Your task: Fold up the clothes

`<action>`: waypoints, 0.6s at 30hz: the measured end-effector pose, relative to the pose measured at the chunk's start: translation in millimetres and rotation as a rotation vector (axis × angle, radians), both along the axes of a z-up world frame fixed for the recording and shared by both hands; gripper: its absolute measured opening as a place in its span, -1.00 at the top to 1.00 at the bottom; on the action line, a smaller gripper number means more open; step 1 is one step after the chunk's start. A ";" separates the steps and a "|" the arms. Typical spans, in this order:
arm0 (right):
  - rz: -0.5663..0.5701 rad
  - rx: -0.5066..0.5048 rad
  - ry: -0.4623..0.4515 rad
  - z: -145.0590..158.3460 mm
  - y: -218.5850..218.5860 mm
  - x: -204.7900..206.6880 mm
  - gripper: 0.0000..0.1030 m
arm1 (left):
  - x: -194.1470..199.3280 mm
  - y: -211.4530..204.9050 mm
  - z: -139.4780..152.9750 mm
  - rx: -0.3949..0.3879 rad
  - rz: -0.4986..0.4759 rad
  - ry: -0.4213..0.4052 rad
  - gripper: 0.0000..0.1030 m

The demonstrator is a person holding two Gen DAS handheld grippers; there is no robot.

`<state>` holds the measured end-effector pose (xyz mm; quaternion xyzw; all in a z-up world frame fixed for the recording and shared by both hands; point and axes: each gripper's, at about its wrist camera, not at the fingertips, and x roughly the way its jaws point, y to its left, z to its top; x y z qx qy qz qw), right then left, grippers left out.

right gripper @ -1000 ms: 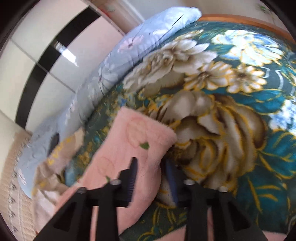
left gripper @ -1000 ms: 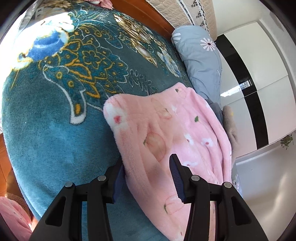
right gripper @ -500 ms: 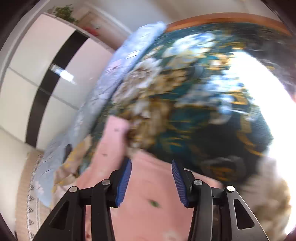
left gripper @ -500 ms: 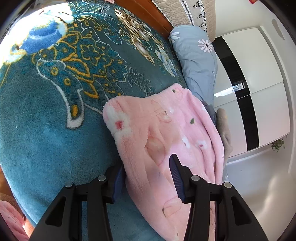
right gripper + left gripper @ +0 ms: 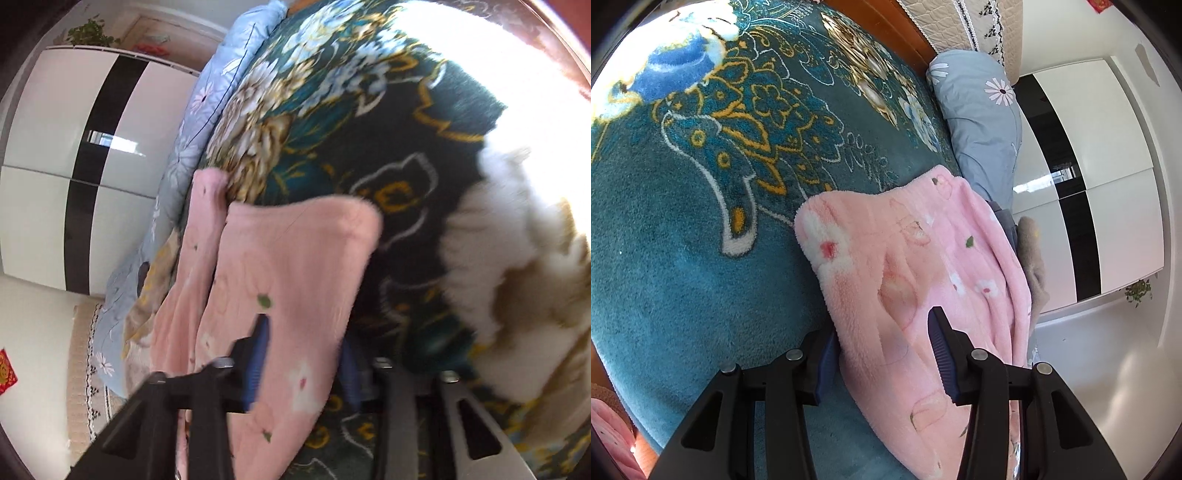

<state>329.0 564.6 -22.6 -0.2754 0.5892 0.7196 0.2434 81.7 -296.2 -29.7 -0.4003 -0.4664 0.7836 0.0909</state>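
Pink fleece garment [image 5: 916, 258] between both claws, closing.

The fluffy cloth [image 5: 886, 266] in front of me is soft pink, with little white flowers, tiny green leaves and pale peach shapes on it. One flower has a red middle. The bed blanket [image 5: 683, 258] under it is deep blue-green, with gold curly lines, white outlines and a big blue and white flower. Farther off it has cream and brown flowers [image 5: 255, 136]. The pillow [image 5: 982, 122] is grey-blue with white daisies; one daisy is pinkish. The wardrobe [image 5: 1108, 166] is shiny white with a black stripe. My left claw [image 5: 884, 350] is black with dark blue pads. My right claw [image 5: 303, 365] is black with blue pads too.
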 end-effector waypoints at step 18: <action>-0.065 0.164 0.095 69.2 -6.9 30.8 0.92 | 43.9 -21.9 65.9 -0.025 -0.001 0.113 0.86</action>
